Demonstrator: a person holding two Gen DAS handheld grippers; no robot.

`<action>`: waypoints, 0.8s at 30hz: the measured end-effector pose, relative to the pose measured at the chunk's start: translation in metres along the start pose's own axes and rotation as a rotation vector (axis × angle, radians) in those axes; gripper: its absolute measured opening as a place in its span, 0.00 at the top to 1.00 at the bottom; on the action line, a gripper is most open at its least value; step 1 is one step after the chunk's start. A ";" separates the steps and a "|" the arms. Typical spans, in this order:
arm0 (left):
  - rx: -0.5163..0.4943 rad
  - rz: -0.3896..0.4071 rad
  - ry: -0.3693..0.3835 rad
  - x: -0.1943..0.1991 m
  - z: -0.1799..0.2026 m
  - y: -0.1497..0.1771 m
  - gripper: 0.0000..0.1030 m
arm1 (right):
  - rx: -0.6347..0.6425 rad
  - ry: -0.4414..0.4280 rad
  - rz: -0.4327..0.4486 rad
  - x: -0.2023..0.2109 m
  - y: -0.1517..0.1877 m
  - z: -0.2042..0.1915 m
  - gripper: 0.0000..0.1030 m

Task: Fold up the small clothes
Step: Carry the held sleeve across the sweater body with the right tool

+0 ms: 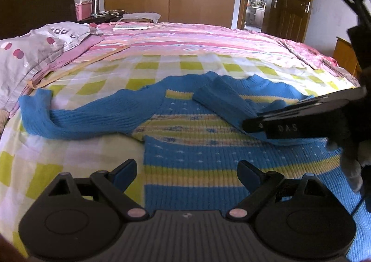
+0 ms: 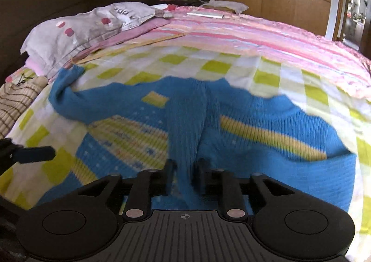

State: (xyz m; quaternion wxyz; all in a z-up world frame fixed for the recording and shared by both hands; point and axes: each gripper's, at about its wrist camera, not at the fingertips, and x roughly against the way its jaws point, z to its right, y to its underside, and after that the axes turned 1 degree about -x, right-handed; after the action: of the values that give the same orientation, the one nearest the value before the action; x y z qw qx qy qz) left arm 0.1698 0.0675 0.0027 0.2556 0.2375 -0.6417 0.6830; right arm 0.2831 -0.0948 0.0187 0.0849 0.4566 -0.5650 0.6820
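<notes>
Right gripper (image 2: 184,176): clenched on the right sleeve (image 2: 185,127) of the blue knitted sweater (image 1: 197,157), the ribbed fabric pinched between both fingers and running forward across the chest. The right wrist picture is smeared around the knit, so the depth of the bite cannot be judged with certainty; it appears to be a full pinch rather than an edge catch.

Left gripper (image 1: 186,175): released, fingers spread wide, hovering over the lower body of the sweater and holding nothing.

The sweater lies flat on the green-and-white checked sheet (image 1: 92,81), near the front edge of the bed. The left sleeve (image 1: 76,123) is unfolded and stretched toward the grey pillow (image 1: 30,53).

Step in hand, as judged: laying the right sleeve inward over the torso. To do it well, carry the sleeve low and straight across, set it down smooth without bunching at the shoulder, and let go only once it rests flat. The free gripper could press the hem to stop the body dragging along.
</notes>
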 end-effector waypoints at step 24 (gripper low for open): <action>0.065 0.033 -0.010 -0.002 -0.028 -0.005 0.05 | -0.019 -0.056 0.081 0.013 -0.011 0.005 0.76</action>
State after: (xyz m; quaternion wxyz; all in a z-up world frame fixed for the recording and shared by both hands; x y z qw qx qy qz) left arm 0.1746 0.0952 0.0034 0.2333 0.2383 -0.6244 0.7063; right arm 0.2851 -0.1001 0.0357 0.0455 0.4514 -0.5918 0.6663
